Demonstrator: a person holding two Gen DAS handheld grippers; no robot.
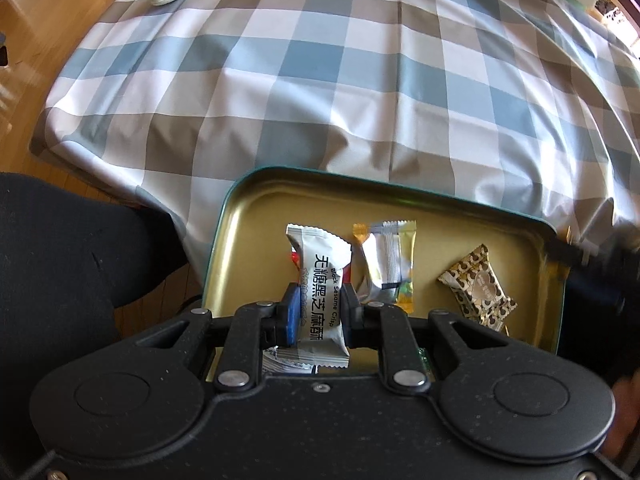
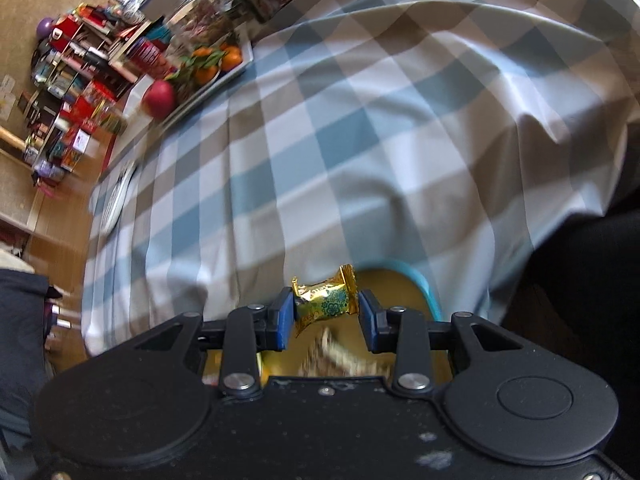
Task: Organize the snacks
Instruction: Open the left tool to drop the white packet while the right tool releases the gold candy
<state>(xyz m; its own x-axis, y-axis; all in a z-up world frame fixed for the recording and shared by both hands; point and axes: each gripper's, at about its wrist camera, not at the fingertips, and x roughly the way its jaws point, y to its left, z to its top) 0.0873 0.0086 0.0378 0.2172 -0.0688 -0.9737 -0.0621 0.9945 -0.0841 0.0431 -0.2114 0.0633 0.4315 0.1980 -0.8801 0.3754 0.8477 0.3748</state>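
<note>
Left wrist view: my left gripper (image 1: 320,308) clamps a white packet (image 1: 323,292) reading "Black Sesame Crisp" over the gold tin (image 1: 256,216). My right gripper (image 2: 326,316) pinches a gold candy (image 2: 325,300) above that tin (image 2: 416,280); its print is unreadable.

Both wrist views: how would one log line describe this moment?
left hand-held gripper: shut on sesame crisp packet | right hand-held gripper: holds gold candy | both above tin
</note>
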